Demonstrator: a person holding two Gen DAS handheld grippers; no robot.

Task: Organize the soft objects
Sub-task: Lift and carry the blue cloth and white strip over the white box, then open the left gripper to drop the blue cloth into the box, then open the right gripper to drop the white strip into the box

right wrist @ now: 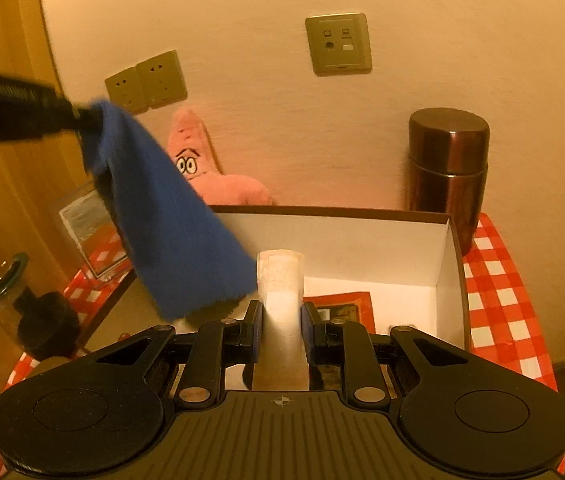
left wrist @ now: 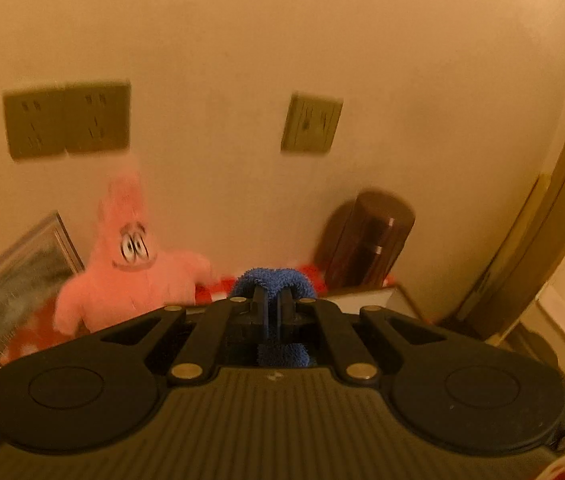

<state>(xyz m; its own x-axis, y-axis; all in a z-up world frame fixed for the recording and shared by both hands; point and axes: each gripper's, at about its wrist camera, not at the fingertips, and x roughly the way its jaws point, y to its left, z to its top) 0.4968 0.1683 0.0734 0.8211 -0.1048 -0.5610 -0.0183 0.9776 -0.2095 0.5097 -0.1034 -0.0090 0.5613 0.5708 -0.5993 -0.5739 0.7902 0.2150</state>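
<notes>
My left gripper (left wrist: pixel 273 300) is shut on a blue terry cloth (left wrist: pixel 272 280), which bulges over the fingertips. In the right wrist view that left gripper (right wrist: pixel 82 114) comes in from the left, and the blue cloth (right wrist: pixel 170 216) hangs down from it over the left rim of the white box (right wrist: pixel 448 256). My right gripper (right wrist: pixel 281 314) is shut on a rolled white cloth (right wrist: pixel 281 280), held upright over the front of the box. A pink star-shaped plush (left wrist: pixel 134 264) leans on the wall behind the box; the same pink plush (right wrist: pixel 198 164) shows in the right wrist view.
A brown metal flask (right wrist: pixel 448 168) stands at the box's back right corner on the red checked tablecloth (right wrist: pixel 498 288). A clear picture stand (right wrist: pixel 90 236) and a dark-lidded jar (right wrist: pixel 6 284) sit to the left. Wall sockets (right wrist: pixel 146 82) are above. A red card (right wrist: pixel 346 308) lies in the box.
</notes>
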